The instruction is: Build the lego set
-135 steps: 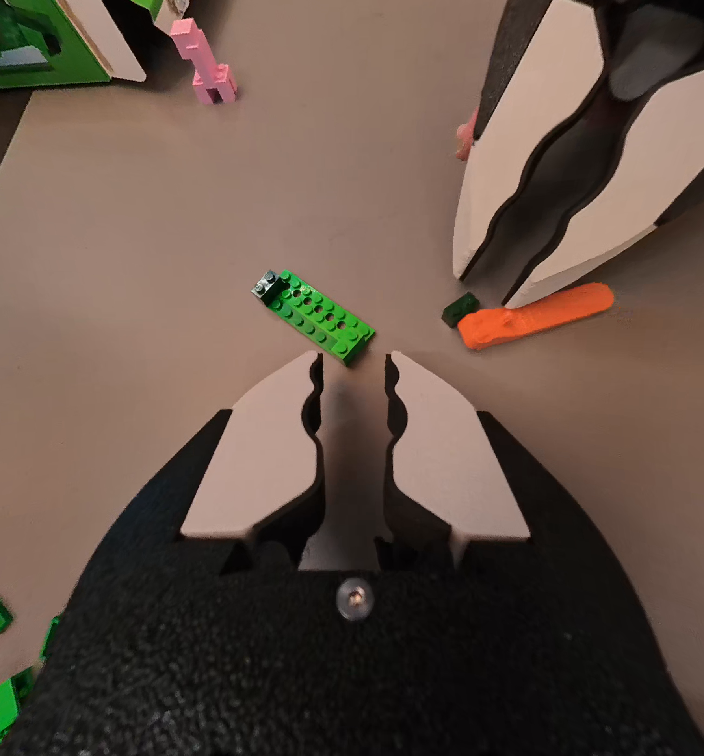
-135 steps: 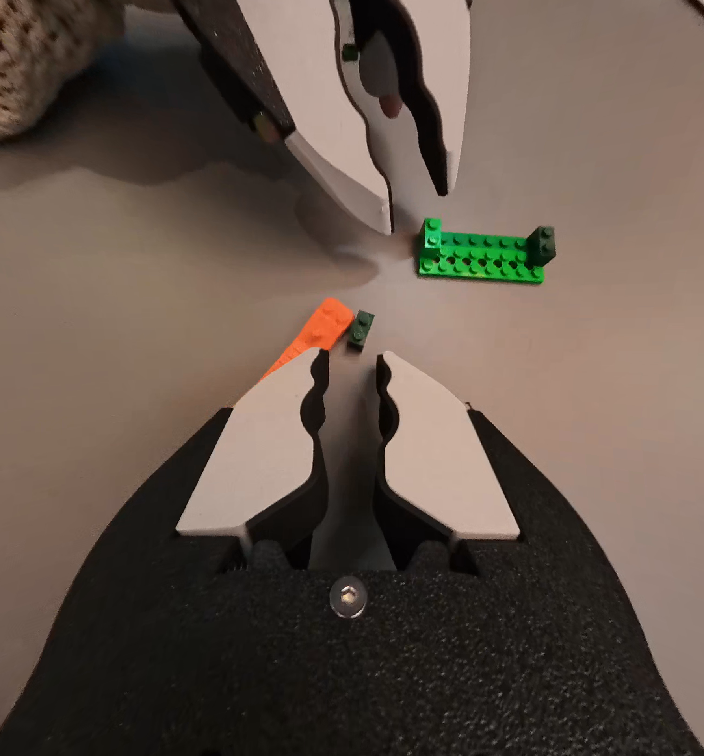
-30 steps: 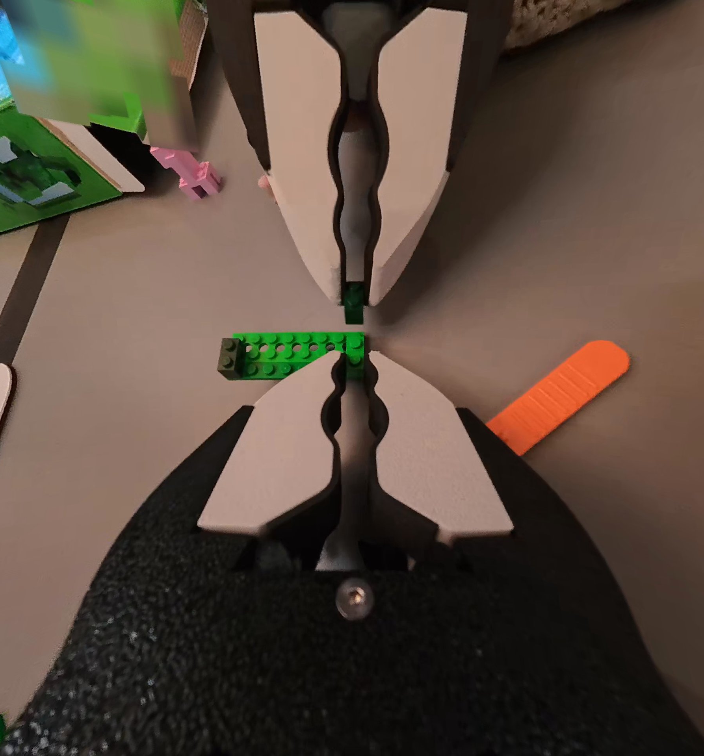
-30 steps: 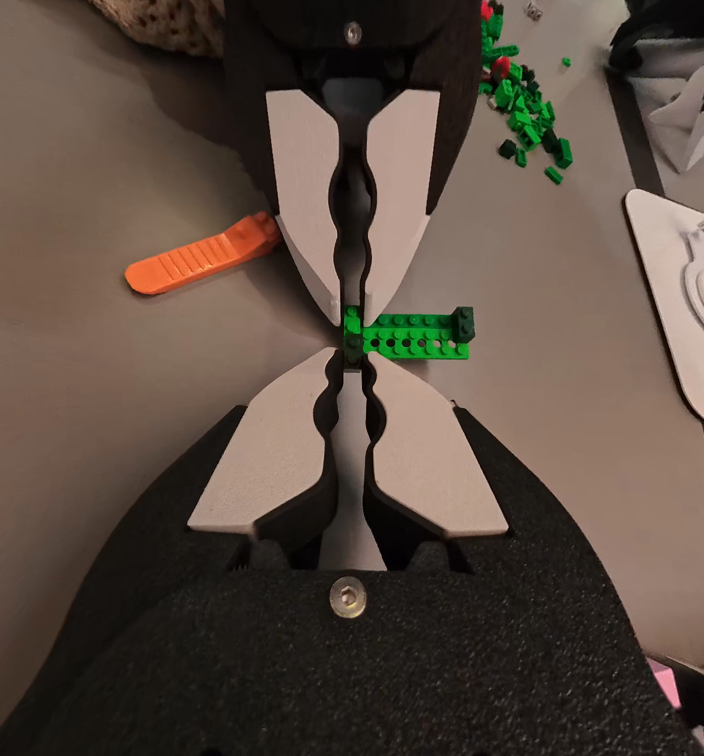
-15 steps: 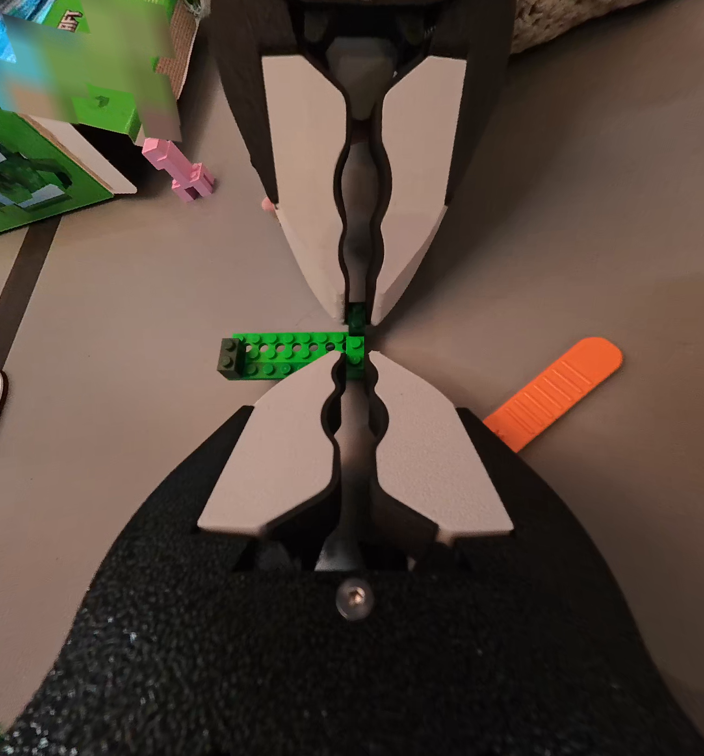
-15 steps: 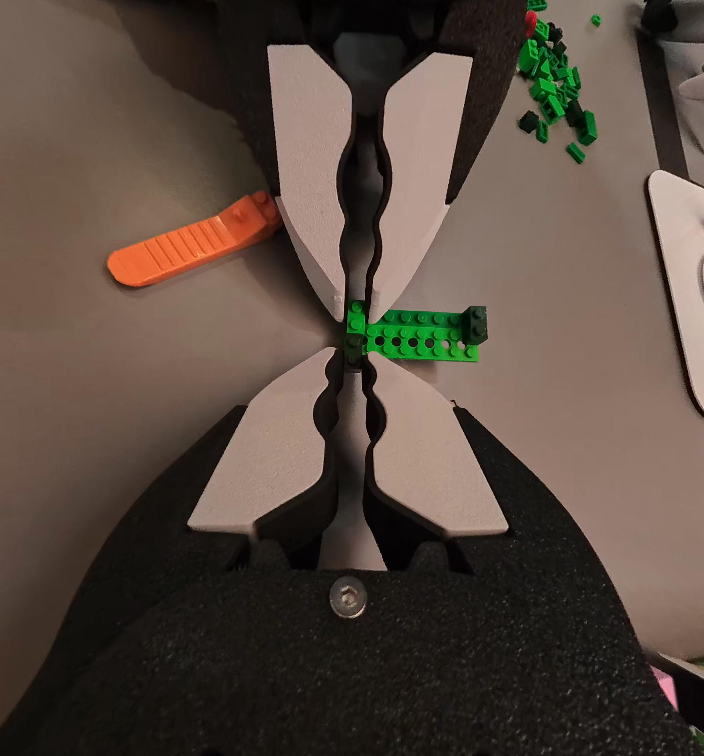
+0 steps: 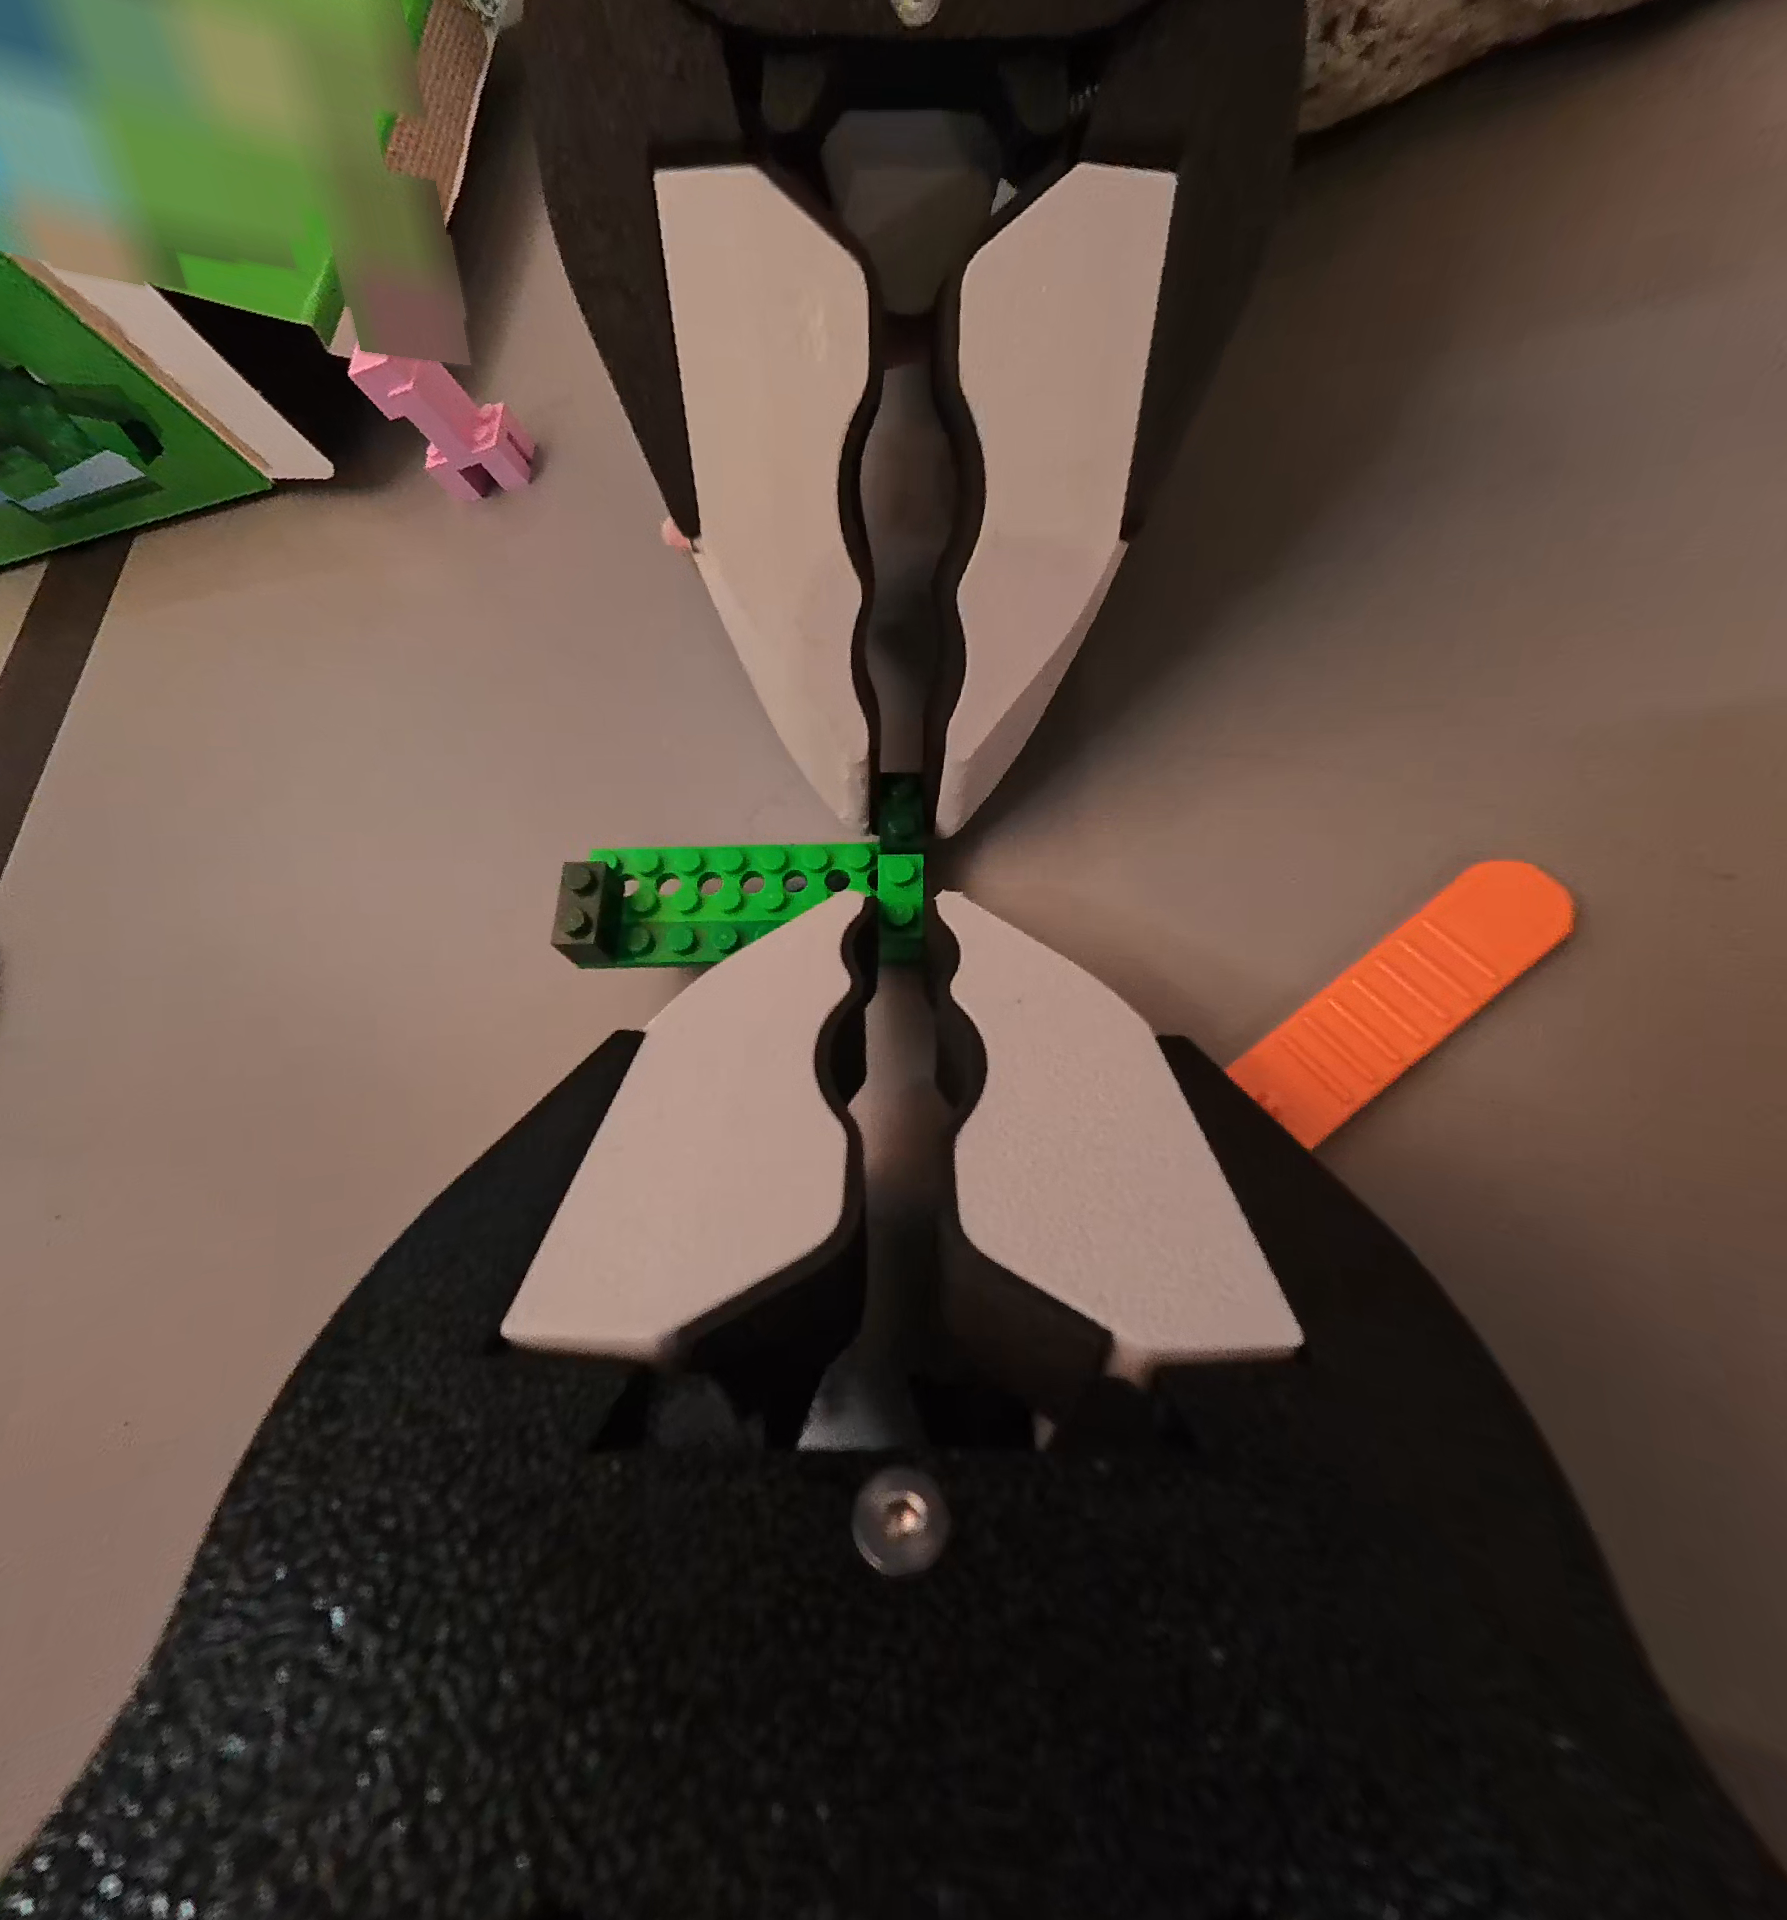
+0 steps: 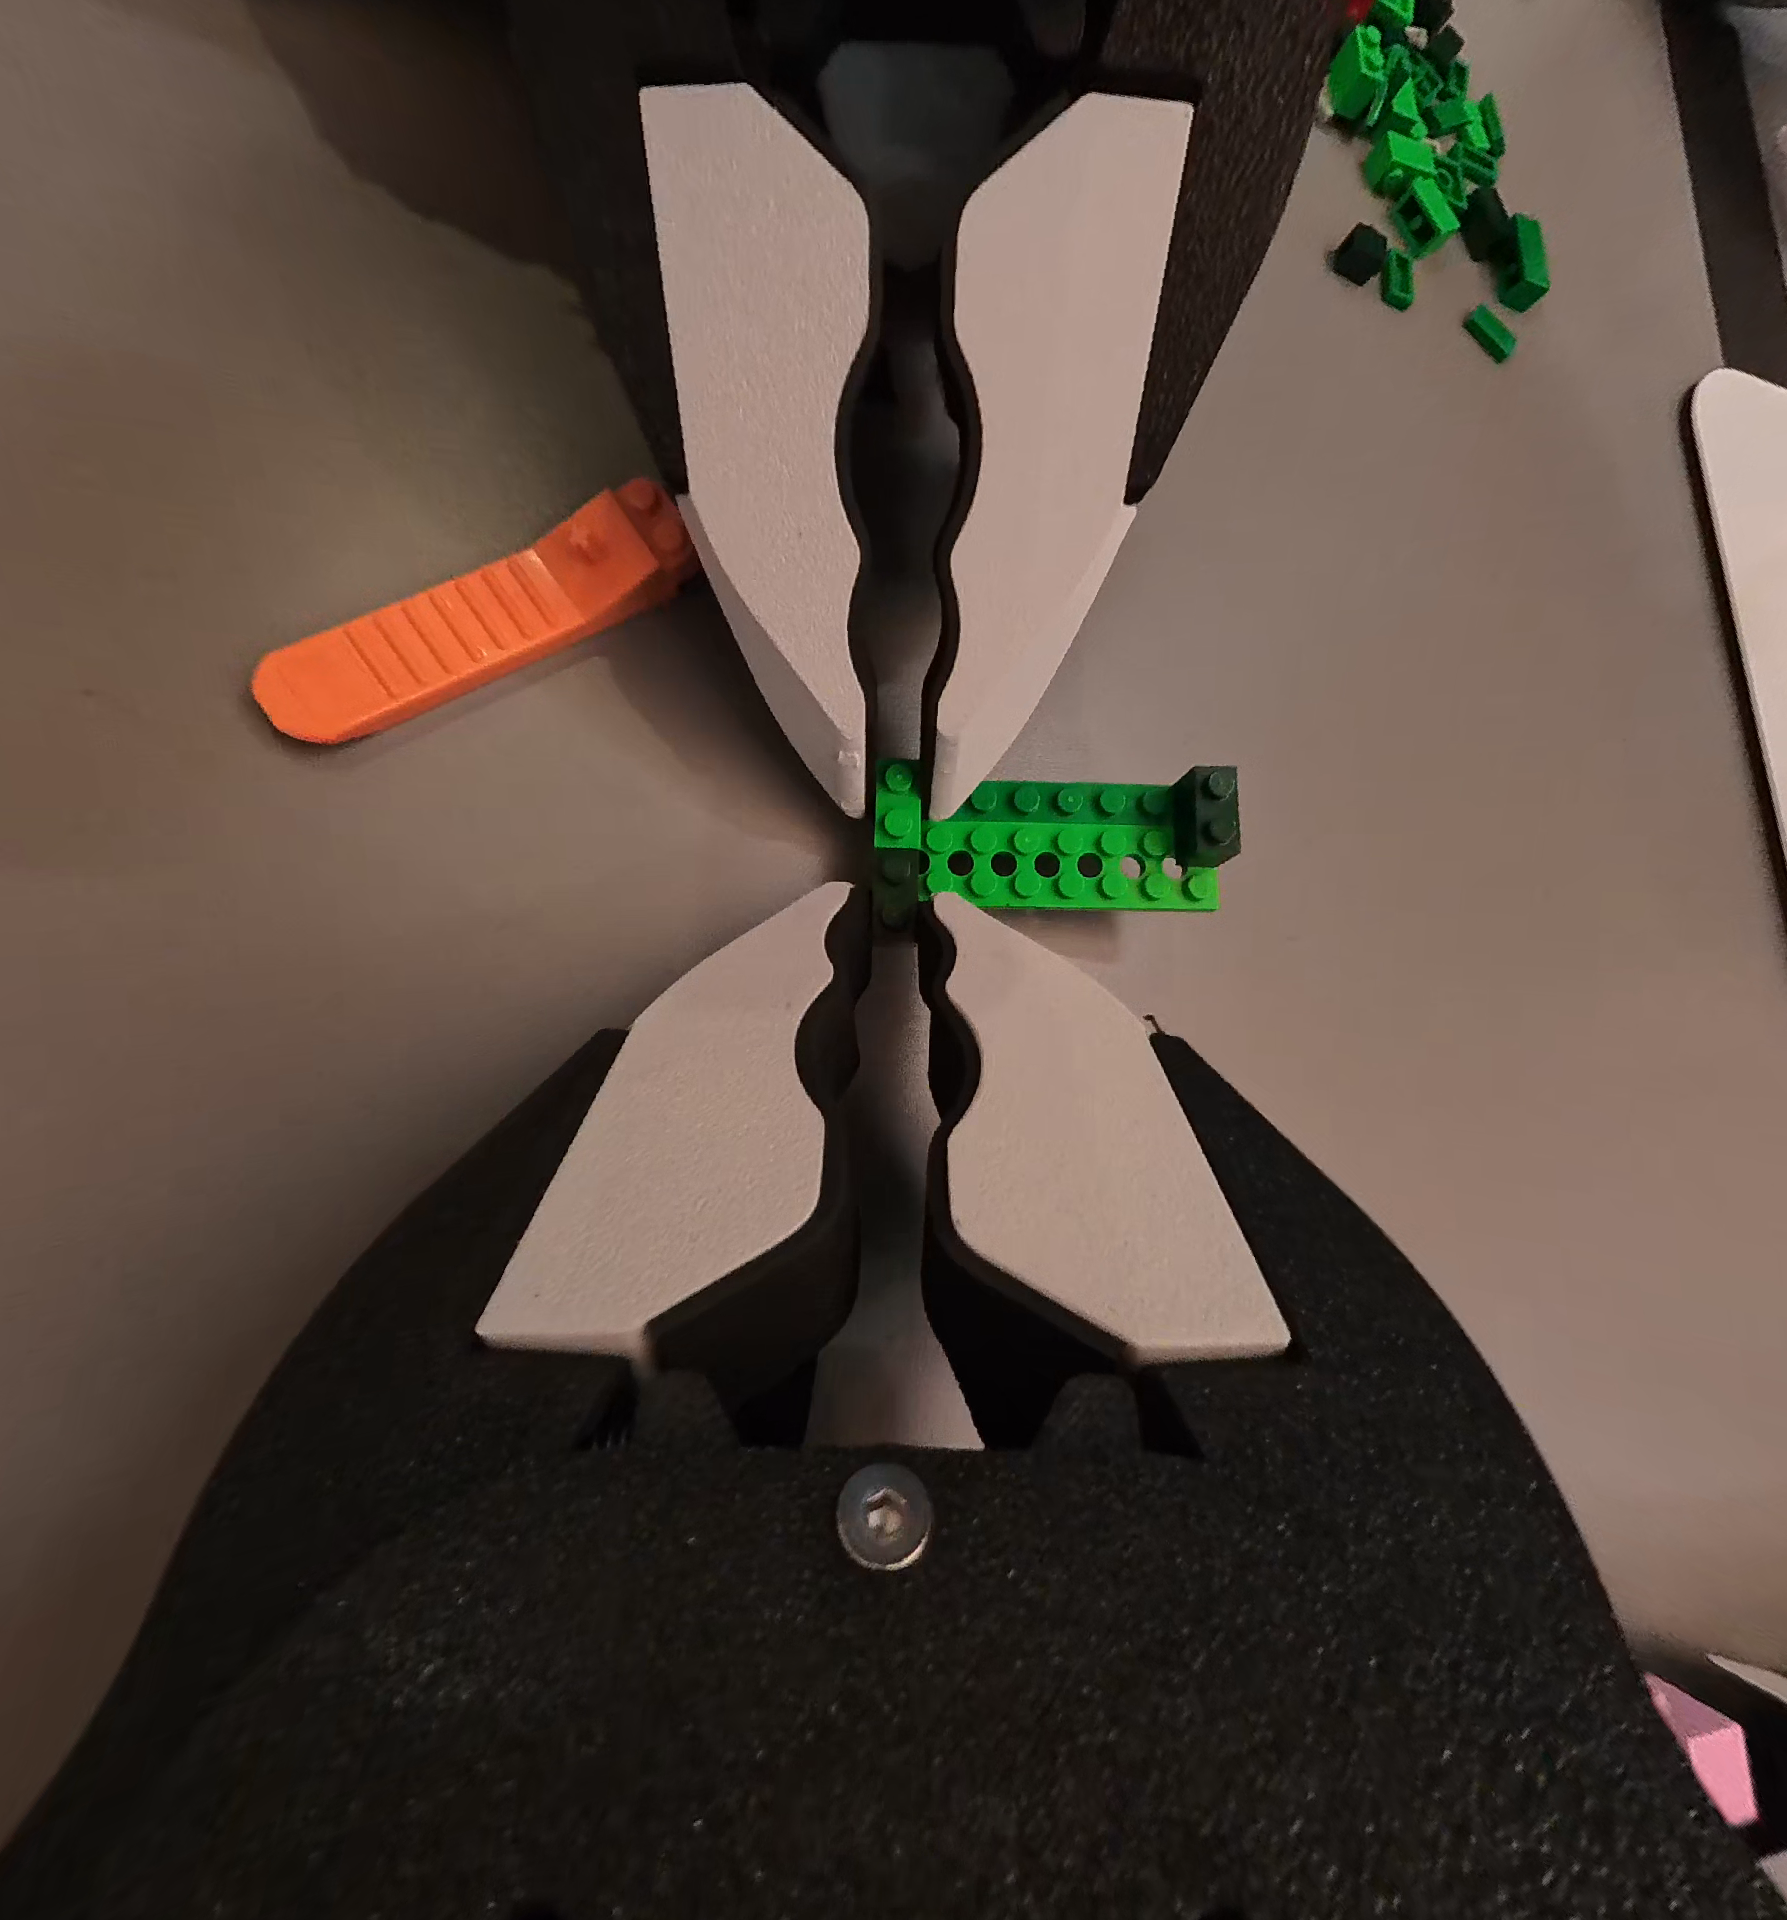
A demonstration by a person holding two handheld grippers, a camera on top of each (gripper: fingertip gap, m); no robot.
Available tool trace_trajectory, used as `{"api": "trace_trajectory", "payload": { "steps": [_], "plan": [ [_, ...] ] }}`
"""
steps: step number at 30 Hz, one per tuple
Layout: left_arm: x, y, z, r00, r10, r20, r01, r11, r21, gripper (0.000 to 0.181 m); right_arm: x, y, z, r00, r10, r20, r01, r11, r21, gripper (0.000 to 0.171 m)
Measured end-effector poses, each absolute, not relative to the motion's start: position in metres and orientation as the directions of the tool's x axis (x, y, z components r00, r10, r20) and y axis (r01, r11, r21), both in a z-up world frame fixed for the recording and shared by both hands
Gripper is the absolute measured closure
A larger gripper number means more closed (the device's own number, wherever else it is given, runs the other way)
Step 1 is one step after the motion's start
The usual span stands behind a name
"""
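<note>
Two claws: left claw [image 7: 901, 925] clamps green plate [image 7: 733, 899]; right claw [image 8: 894, 914] pinches dark brick [image 8: 895, 883].

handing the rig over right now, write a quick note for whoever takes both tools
Left tool: shut on one end of the green plate, steadying it on the table.
Right tool: shut on a small dark green brick, held at that same end.
Done: another dark green brick already sits on the far end.
Left: whether the held brick is fully seated cannot be told; probably press, then release. Loose green pieces remain; orange separator lies unused.
</note>
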State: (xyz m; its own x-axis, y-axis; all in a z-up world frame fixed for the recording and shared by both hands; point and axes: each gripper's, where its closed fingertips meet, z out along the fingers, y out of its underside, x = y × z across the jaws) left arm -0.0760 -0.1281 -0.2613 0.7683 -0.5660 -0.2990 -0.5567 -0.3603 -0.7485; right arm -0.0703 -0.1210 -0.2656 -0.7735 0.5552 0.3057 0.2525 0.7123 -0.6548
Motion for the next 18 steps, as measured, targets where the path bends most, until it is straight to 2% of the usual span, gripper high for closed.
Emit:
{"api": "trace_trajectory", "payload": {
  "steps": [12, 18],
  "plan": [
    [-0.0754, -0.128, -0.2619, 0.773, -0.565, -0.288, -0.549, -0.369, -0.75, 0.174, -0.0712, -0.1211, -0.2651, -0.764, 0.565, 0.311, 0.253, 0.706, -0.661, 0.161],
    [-0.0753, -0.1279, -0.2622, 0.776, -0.565, -0.28, -0.544, -0.375, -0.75, 0.174, -0.0689, -0.1219, -0.2634, -0.757, 0.569, 0.322, 0.244, 0.702, -0.669, 0.154]
  ]
}}
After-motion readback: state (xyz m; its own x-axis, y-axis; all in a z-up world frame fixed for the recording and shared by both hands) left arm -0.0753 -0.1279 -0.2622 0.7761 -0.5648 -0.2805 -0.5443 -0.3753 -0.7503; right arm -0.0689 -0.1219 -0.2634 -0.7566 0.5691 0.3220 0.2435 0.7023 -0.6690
